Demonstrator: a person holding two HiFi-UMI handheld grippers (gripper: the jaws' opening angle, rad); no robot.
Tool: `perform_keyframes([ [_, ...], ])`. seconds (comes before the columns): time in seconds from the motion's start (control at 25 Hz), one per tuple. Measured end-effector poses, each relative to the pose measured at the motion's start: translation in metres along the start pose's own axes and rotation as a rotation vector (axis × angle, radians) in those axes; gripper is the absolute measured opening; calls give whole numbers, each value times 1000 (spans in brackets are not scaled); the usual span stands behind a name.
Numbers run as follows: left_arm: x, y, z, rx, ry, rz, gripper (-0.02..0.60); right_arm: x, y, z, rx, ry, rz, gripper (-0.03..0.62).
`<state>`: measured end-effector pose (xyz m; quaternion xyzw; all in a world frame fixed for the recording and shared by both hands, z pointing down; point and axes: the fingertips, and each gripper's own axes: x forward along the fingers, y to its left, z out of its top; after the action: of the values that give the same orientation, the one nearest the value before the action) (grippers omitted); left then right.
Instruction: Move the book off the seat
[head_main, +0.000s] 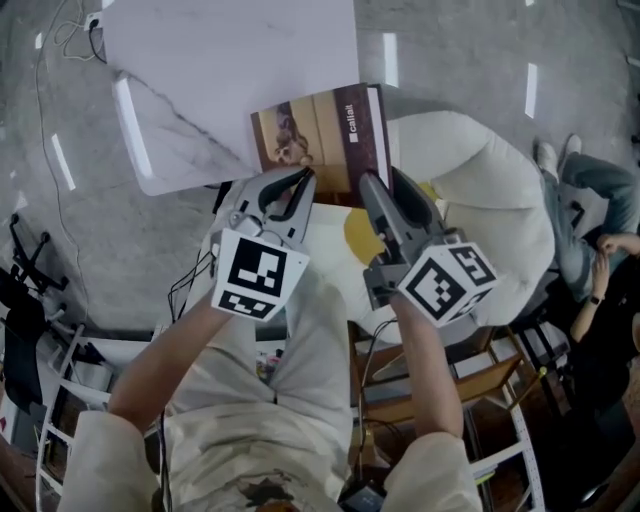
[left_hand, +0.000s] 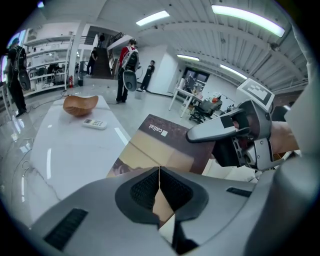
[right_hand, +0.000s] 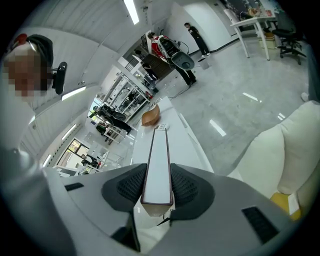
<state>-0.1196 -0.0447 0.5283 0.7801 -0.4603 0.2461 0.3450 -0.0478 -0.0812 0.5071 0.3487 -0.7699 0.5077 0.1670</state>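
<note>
book (head_main: 322, 140) upper centre, lifted over desk (head_main: 230, 60) edge, beside seat (head_main: 480, 190) | right gripper (head_main: 375, 192) clamps its thickness; left gripper (head_main: 297, 190) seems pinched on its cover | I judge it stiff, glossy, weighty: I'd hold near spine

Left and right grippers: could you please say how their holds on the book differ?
The left gripper pinches a thin layer of the brown, dark-banded book, fingers nearly meeting; the right gripper spans its whole thickness, fingers apart. The left holds the near left corner, the right the near right. Both are shut on it.
</note>
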Motion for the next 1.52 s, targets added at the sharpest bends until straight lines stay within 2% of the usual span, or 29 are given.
perform_keyframes([
  [0.4, -15, 47, -16, -28, -5, 98, 12, 50, 23, -22, 4, 43, 57, 149],
  [0.52, -11, 54, -25, -35, 15, 108, 12, 61, 29, -27, 10, 51, 61, 149],
  [0.68, -5, 61, -34, -7, 37, 129, 12, 66, 31, -34, -8, 58, 64, 149],
  [0.92, 3, 67, -45, 24, 54, 108, 12, 75, 18, -48, 18, 65, 36, 150],
  [1.2, 21, 62, -52, 69, 85, 75, 12, 83, -7, -56, 0, 65, -42, 172],
  [1.52, 44, 74, -70, 83, 155, 65, 12, 105, -37, -69, -136, 134, -183, 199],
])
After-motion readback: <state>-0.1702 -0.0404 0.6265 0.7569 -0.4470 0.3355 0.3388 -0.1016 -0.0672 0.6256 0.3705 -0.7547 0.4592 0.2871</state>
